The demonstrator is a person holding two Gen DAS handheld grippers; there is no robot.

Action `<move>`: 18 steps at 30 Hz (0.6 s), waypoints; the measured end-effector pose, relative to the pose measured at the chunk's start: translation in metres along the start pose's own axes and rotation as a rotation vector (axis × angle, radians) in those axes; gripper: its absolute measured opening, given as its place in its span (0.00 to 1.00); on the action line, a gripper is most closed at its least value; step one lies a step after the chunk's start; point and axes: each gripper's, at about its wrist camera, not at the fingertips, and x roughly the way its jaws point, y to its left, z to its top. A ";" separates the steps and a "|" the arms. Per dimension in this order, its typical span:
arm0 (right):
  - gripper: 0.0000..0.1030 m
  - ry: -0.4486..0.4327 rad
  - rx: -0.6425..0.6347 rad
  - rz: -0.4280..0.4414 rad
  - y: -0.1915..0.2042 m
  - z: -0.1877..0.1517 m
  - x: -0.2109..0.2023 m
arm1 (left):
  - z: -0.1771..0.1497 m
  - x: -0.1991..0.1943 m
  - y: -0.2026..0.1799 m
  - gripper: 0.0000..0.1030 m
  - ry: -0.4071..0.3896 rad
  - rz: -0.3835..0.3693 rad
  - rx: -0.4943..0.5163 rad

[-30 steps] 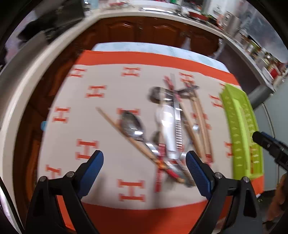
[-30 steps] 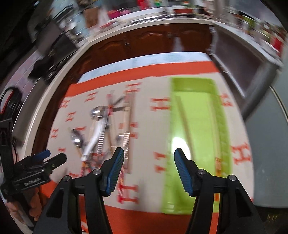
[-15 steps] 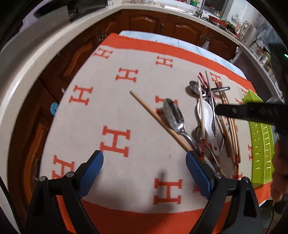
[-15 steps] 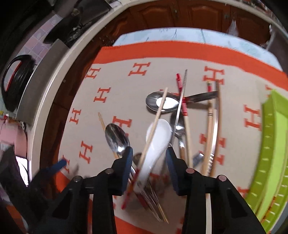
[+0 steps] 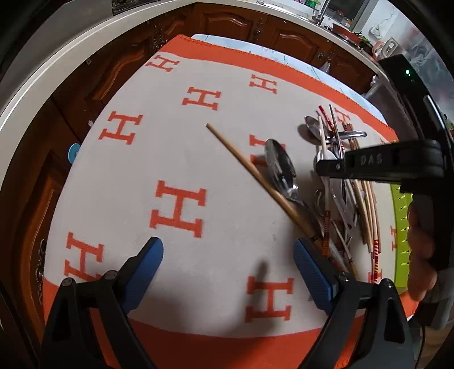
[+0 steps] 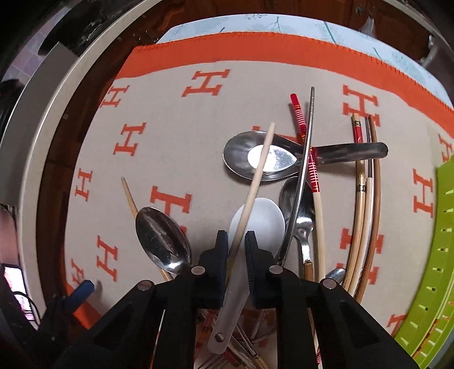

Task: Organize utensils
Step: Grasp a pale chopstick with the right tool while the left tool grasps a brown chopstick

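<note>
A pile of utensils lies on an orange-and-cream cloth (image 5: 176,159): steel spoons (image 6: 163,238), a white ceramic spoon (image 6: 265,222), a steel ladle spoon (image 6: 261,156), and wooden, red and metal chopsticks. My right gripper (image 6: 236,244) is nearly shut around a pale wooden chopstick (image 6: 256,181) over the white spoon; whether the pads touch it is unclear. It also shows in the left wrist view (image 5: 329,170), above the pile. My left gripper (image 5: 227,265) is open and empty above the cloth's front part. A lone wooden chopstick (image 5: 255,176) lies beside a steel spoon (image 5: 279,167).
A green slotted tray (image 6: 434,255) lies at the cloth's right edge, also seen in the left wrist view (image 5: 403,221). Dark wooden cabinets (image 5: 235,22) and a pale countertop edge (image 5: 56,56) surround the table.
My right gripper has moved from over the green tray to low over the pile and narrowed around the pale chopstick. My left gripper has shifted left of the pile, staying open.
</note>
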 end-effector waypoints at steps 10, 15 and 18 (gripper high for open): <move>0.09 -0.080 0.043 0.052 -0.020 -0.025 -0.032 | 0.024 0.025 -0.016 0.53 0.106 -0.138 -0.063; 0.09 -0.124 0.081 0.116 -0.042 -0.036 -0.057 | 0.035 0.040 -0.023 0.40 0.168 -0.131 -0.129; 0.09 -0.147 0.102 0.142 -0.052 -0.043 -0.068 | 0.041 0.046 -0.028 0.33 0.195 -0.113 -0.140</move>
